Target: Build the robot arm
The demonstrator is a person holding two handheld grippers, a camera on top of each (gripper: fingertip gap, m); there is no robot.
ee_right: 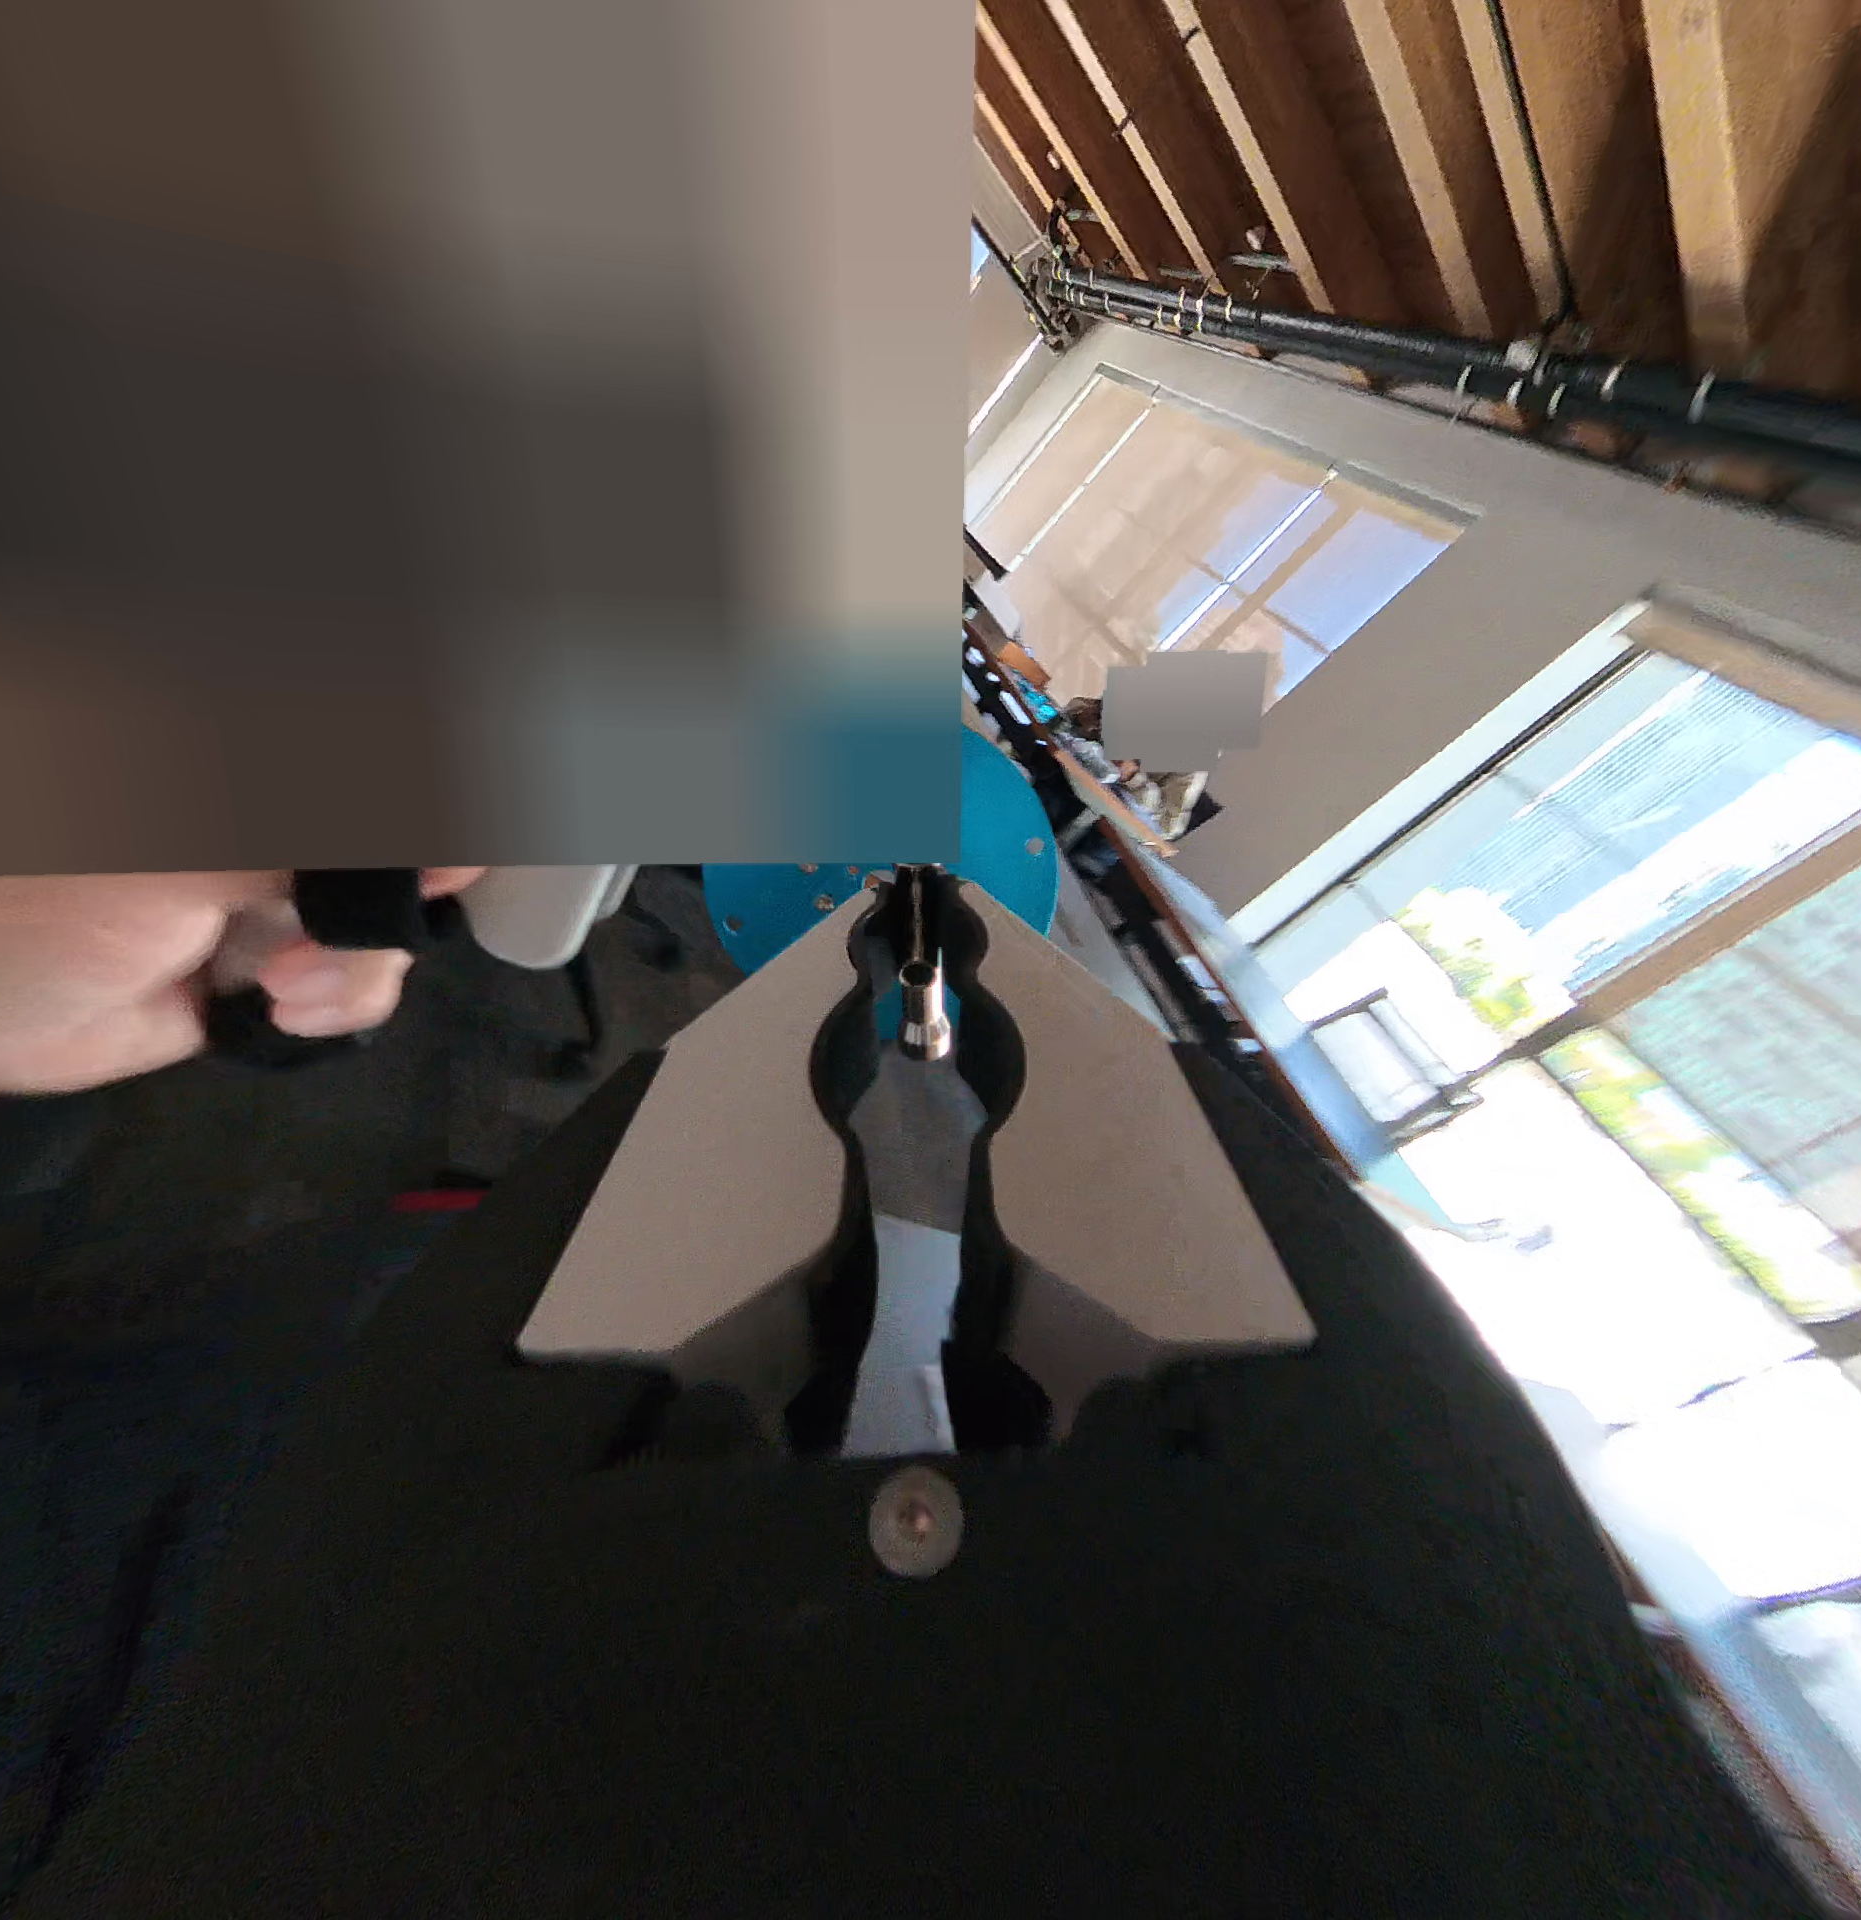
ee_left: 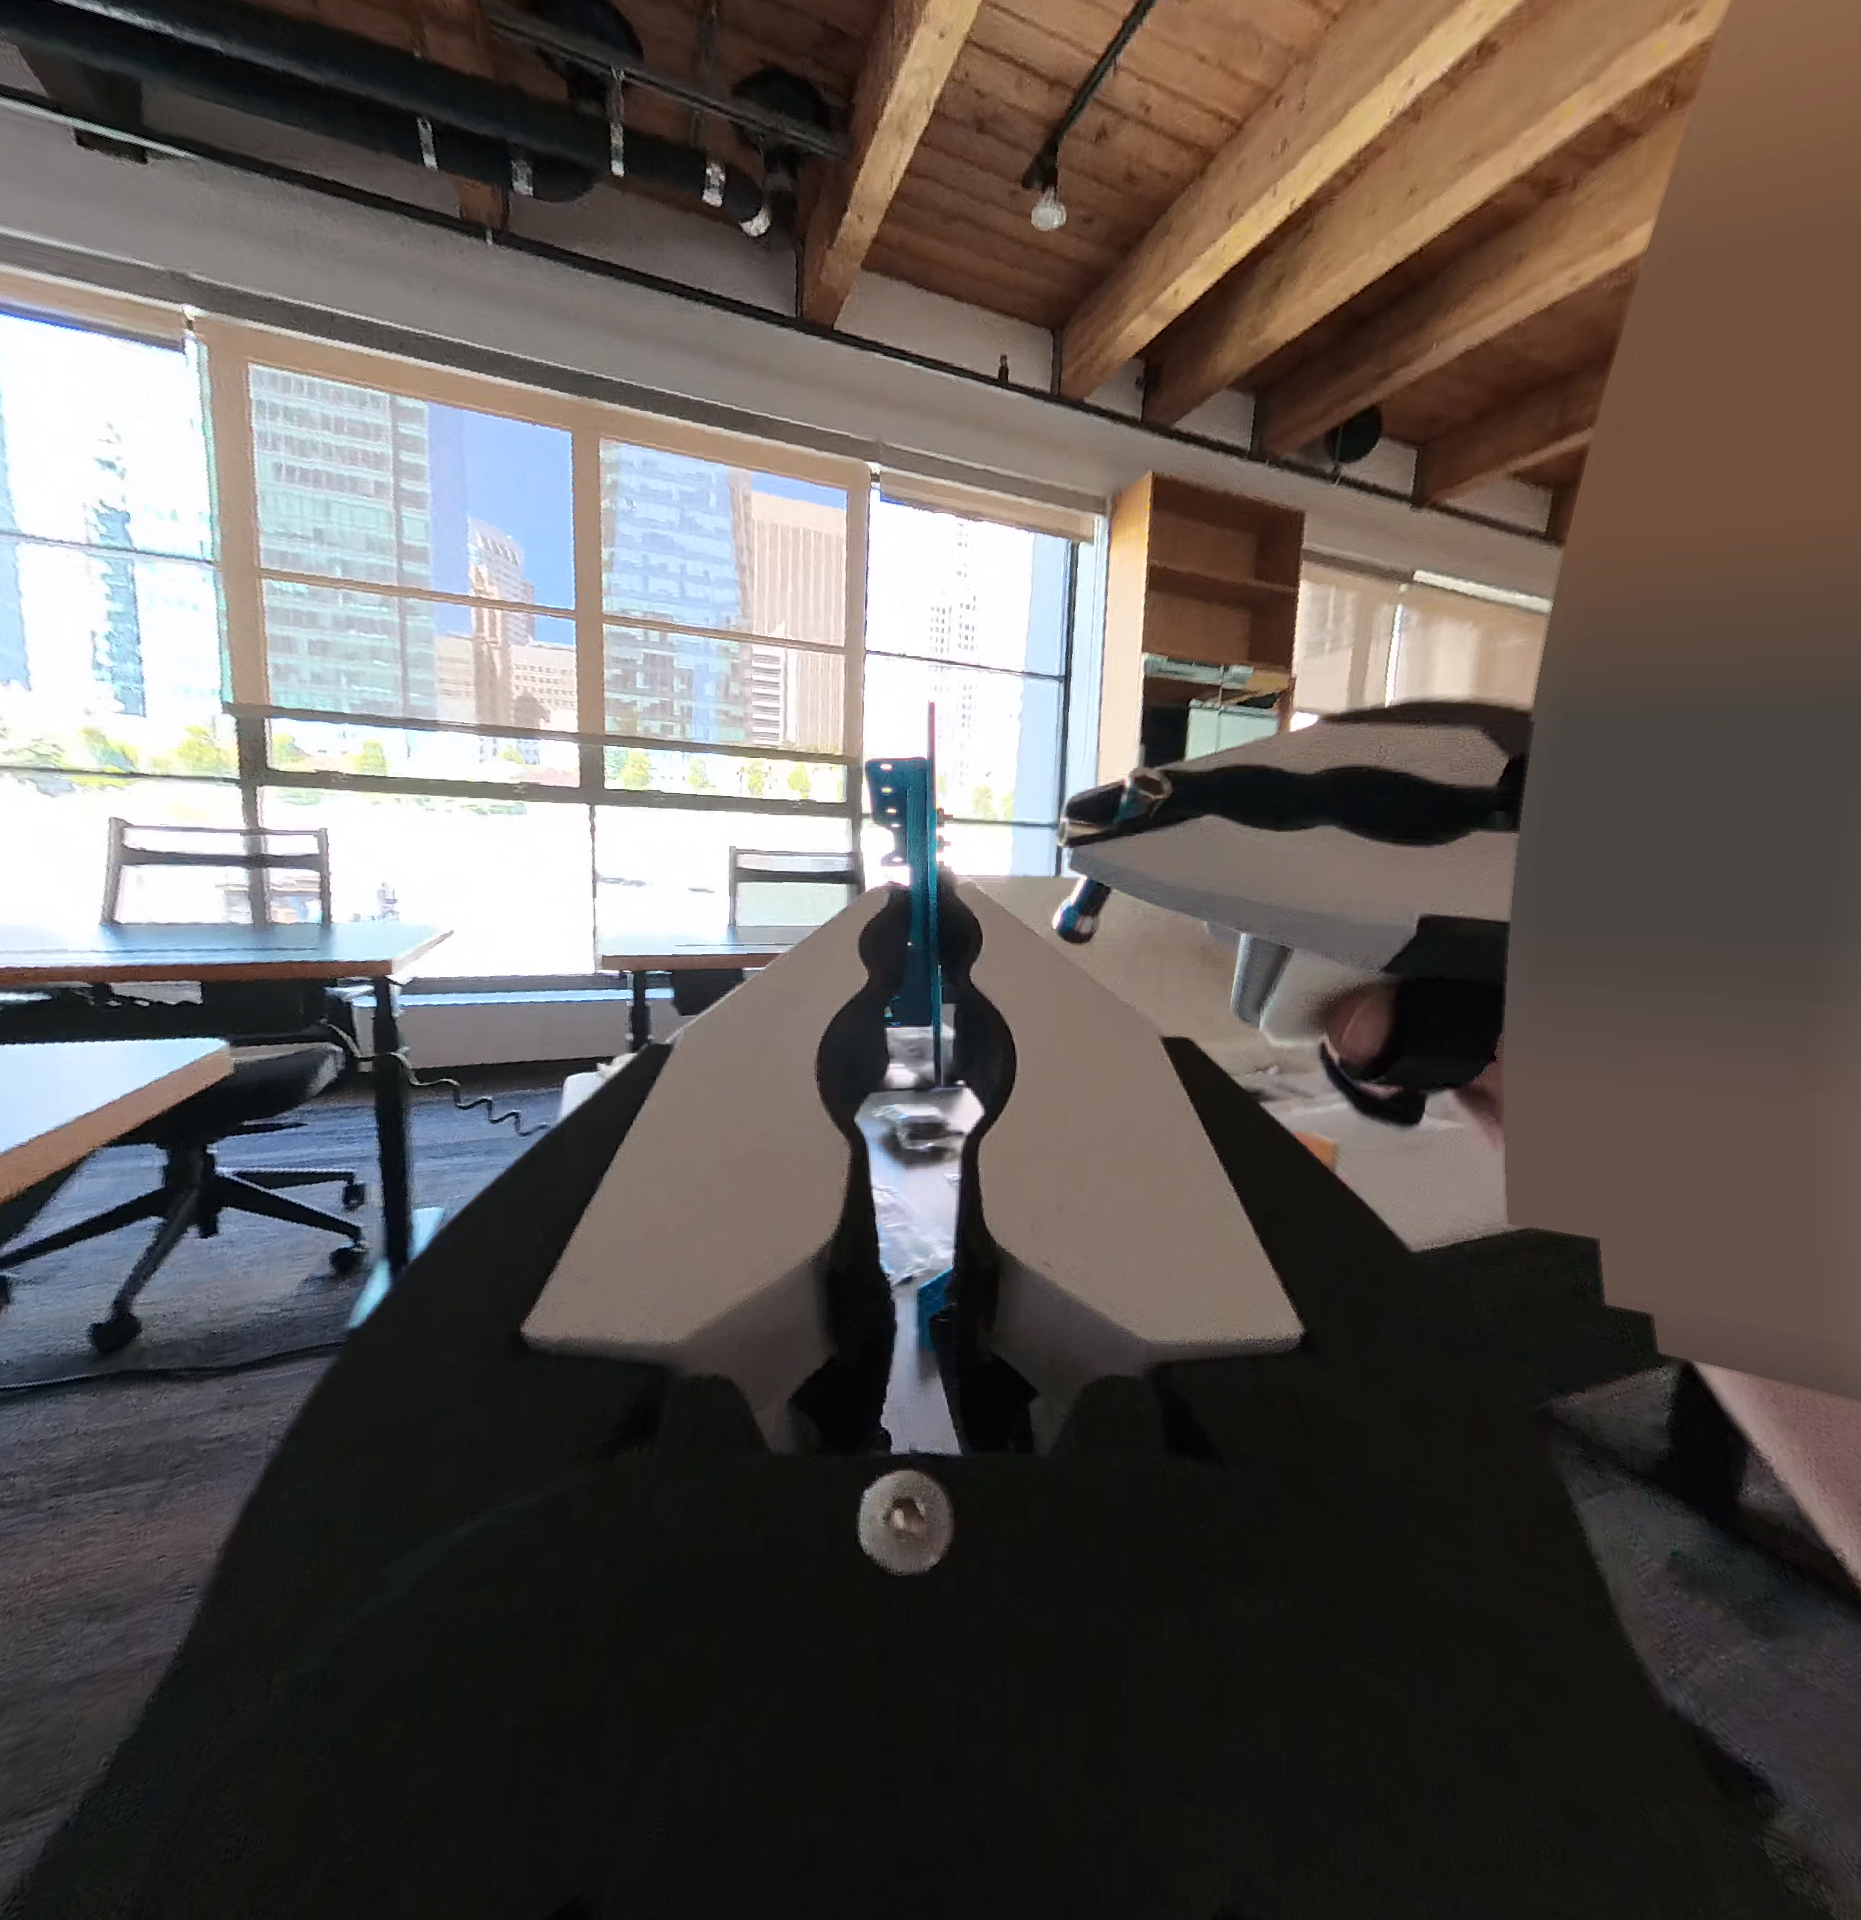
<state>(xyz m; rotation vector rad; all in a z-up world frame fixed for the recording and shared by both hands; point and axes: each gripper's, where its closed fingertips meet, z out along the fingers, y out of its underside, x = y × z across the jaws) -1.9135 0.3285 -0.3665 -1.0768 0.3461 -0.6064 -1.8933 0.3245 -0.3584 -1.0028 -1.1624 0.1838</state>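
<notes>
1. Wooden ceiling beams (ee_left: 1269, 208), tall windows (ee_left: 406, 582) and desks (ee_left: 199, 951) with office chairs (ee_left: 219, 1091) form the room behind.
2. Left gripper (ee_left: 921, 914) is clenched on a teal metal plate (ee_left: 910, 831), which stands upright and edge-on between its tips, rising above them.
3. Right gripper (ee_left: 1087, 831) comes in from the right, near the plate but apart, clamped on a slim metal driver tool (ee_right: 921, 1013).
4. From the right wrist view, the plate shows as a teal disc (ee_right: 1009, 831) with small holes, just beyond the tool's tip.
</notes>
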